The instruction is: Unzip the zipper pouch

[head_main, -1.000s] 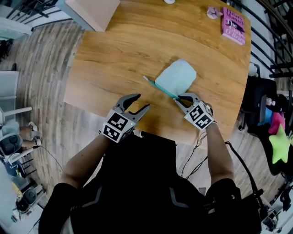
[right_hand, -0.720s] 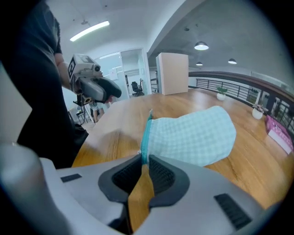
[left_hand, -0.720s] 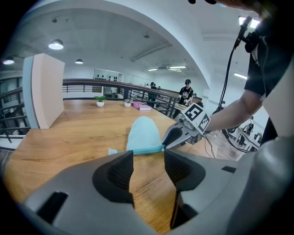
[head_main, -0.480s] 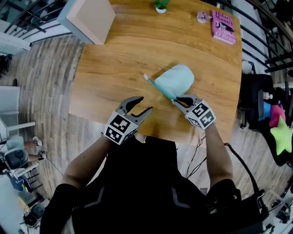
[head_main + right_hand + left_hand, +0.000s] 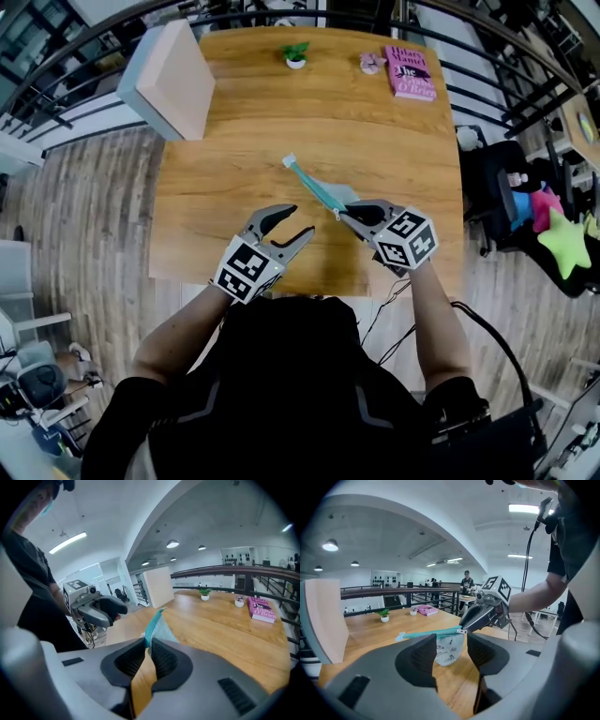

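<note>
A pale pouch (image 5: 341, 194) hangs over the worktop (image 5: 234, 131), near its front edge. Its teal zipper (image 5: 307, 183) forms the top edge and the long axis, pointing from the right hand-held gripper (image 5: 342, 214) away and to the left. That gripper's jaws are pressed together on the zipper's near end, at the pull. The zipper looks closed; nothing inside the pouch can be seen. The left hand-held gripper (image 5: 296, 221) hovers just beside it, jaws spread, holding nothing.

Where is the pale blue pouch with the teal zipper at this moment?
In the head view, the pale blue zipper pouch hangs near the middle, above the wooden table, pinched at its zipper end by the right tool.
</note>
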